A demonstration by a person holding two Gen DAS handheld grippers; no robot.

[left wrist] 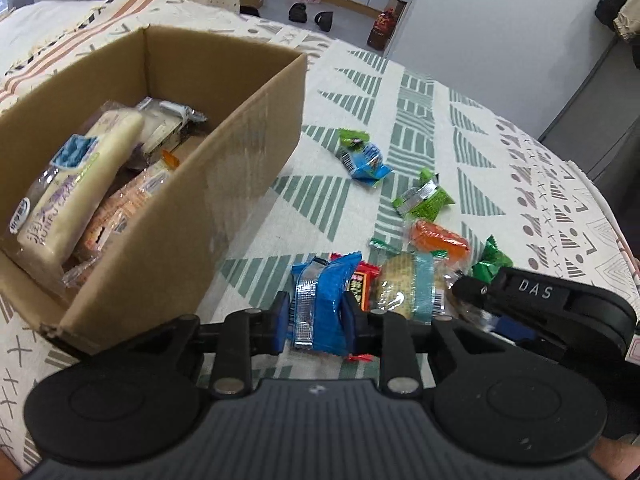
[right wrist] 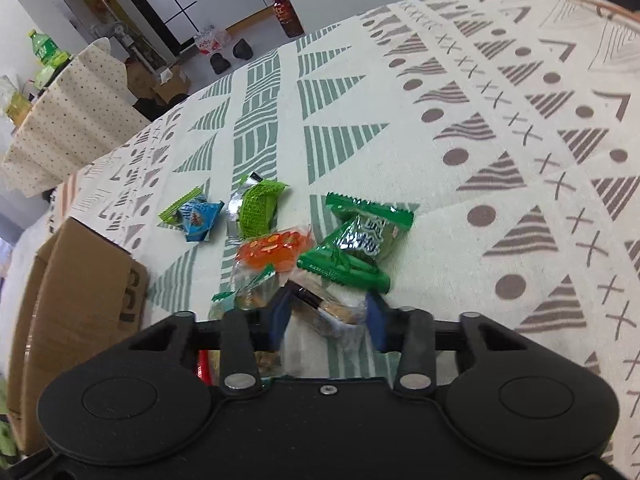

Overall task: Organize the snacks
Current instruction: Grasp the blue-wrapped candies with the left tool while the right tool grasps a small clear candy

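Blue snack packet sits pinched between left gripper fingers.

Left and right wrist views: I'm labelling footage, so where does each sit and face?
Left wrist: behind the left gripper, shut on a blue snack packet, facing the cardboard box; right gripper intrudes.
Right wrist: behind the right gripper, around a clear-wrapped snack.
Shared: box, orange packet.

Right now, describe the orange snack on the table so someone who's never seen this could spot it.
Start at the cardboard box, then look across the patterned tablecloth to the scattered packets. The orange snack lies between a light green packet and a dark green one; it is the only clear wrapper with bright orange contents.
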